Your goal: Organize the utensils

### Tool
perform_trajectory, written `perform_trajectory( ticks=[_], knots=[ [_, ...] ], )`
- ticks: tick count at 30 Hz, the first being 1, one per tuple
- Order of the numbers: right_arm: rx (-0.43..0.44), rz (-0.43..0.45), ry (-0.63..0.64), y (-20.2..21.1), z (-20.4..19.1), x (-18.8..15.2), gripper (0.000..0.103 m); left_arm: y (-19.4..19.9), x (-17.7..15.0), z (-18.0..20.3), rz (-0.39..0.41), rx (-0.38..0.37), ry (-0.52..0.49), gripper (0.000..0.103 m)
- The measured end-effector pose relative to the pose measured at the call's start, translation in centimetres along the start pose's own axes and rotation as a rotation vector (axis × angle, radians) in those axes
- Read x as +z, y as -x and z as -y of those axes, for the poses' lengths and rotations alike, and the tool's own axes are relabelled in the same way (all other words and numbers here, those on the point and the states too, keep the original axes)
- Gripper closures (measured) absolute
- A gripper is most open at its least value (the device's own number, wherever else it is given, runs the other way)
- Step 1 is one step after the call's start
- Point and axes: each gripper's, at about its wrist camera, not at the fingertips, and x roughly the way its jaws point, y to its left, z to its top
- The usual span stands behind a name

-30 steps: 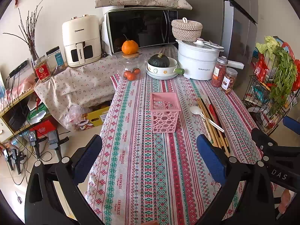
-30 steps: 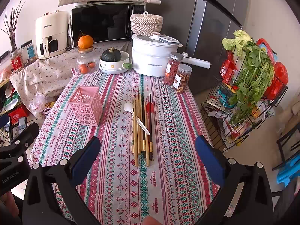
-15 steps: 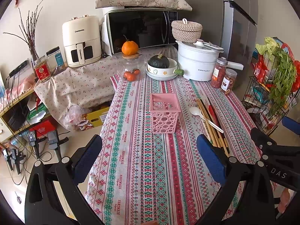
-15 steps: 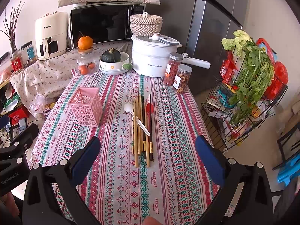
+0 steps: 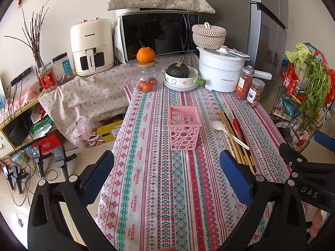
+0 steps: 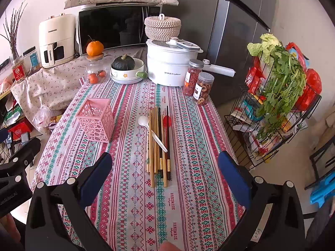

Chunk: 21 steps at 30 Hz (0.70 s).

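A pink perforated holder (image 5: 184, 130) stands upright on the striped tablecloth (image 5: 163, 188); it also shows in the right wrist view (image 6: 96, 122). To its right lies a row of wooden and dark chopsticks (image 6: 159, 144) with a white spoon (image 6: 151, 130) across them and a red spoon (image 6: 166, 121) among them; the chopsticks (image 5: 234, 138) and the white spoon (image 5: 227, 130) also show in the left wrist view. My left gripper (image 5: 167, 177) is open and empty, above the near part of the table. My right gripper (image 6: 165, 179) is open and empty, just before the chopsticks' near ends.
At the table's far end stand a glass jar with an orange on top (image 5: 146, 77), a bowl with a dark squash (image 5: 180, 77), a white pot (image 5: 222, 71) and two spice jars (image 5: 250, 89). A wire rack with greens (image 6: 278, 96) stands right of the table.
Both grippers have shifted very slightly; the view has barely changed. Nothing on the table has moved.
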Motion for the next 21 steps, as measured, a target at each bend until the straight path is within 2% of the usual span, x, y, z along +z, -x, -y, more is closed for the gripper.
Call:
perform_trajectory(
  ticks=[21],
  knots=[
    [-0.001, 0.001, 0.000, -0.03, 0.02, -0.01, 0.005, -0.05, -0.46, -0.30, 0.001, 0.001, 0.000, 0.006]
  ],
)
